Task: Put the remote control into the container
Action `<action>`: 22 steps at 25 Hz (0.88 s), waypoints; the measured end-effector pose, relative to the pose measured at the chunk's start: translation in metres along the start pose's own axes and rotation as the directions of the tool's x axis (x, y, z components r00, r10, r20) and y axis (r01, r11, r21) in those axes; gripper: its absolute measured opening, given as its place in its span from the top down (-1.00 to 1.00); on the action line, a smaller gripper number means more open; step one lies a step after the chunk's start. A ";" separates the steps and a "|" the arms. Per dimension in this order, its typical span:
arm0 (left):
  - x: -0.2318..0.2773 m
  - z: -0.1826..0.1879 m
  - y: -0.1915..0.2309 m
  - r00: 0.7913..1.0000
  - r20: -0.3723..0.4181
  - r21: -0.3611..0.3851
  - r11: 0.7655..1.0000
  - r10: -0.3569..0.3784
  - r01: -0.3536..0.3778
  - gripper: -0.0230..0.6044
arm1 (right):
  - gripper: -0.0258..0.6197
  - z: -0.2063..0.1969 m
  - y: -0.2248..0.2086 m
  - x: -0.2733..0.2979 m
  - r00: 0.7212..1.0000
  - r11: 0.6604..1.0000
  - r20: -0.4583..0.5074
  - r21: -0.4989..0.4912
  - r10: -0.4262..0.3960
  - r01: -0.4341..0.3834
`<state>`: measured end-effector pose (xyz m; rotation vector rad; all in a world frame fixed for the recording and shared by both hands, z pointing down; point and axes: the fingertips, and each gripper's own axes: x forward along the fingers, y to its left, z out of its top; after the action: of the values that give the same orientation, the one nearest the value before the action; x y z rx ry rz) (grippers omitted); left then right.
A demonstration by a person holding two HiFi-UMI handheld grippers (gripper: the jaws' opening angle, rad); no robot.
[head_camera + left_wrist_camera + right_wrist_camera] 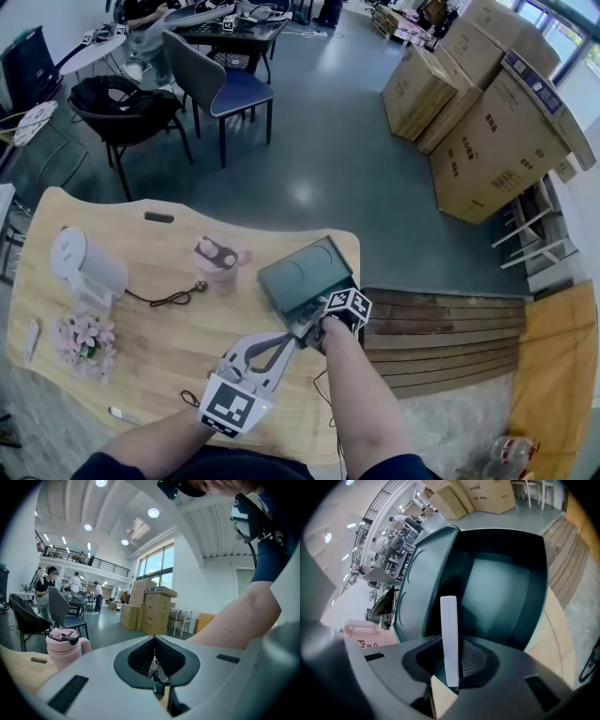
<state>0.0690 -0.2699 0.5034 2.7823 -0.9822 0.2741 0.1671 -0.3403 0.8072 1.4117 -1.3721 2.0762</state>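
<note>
Now the right gripper (451,679) grips the white remote (449,639) in its 2 jaws, over the open green container (506,590) on the table (159,352). The left gripper (155,662) seems closed, empty.

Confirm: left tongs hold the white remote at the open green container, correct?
Not quite: it is the right tongs that hold the white remote at the open green container, not the left. The right gripper view shows the remote clamped between its jaws; the left tongs are closed on nothing.
</note>
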 end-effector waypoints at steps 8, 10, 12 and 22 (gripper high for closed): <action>-0.004 -0.001 0.008 1.000 -0.002 -0.002 1.000 0.014 -0.014 0.89 | 0.64 0.002 -0.002 0.003 0.998 0.998 -0.009 -0.002 -0.065 0.065; -0.005 -0.002 0.008 1.000 -0.001 -0.004 1.000 0.013 -0.013 0.89 | 0.58 0.002 -0.002 0.002 0.997 0.997 -0.004 -0.013 -0.073 0.073; -0.005 0.000 0.007 1.000 0.001 -0.006 1.000 0.007 -0.007 0.89 | 0.50 0.002 -0.003 -0.002 0.997 0.997 0.003 -0.022 -0.079 0.079; -0.008 0.000 -0.011 0.999 0.000 -0.012 0.999 -0.032 0.032 0.89 | 0.50 0.001 -0.010 -0.026 0.998 0.997 0.052 -0.059 -0.039 0.042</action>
<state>0.0703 -0.2567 0.5005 2.7843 -0.9356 0.2641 0.1869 -0.3287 0.7911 1.4641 -1.4012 1.9696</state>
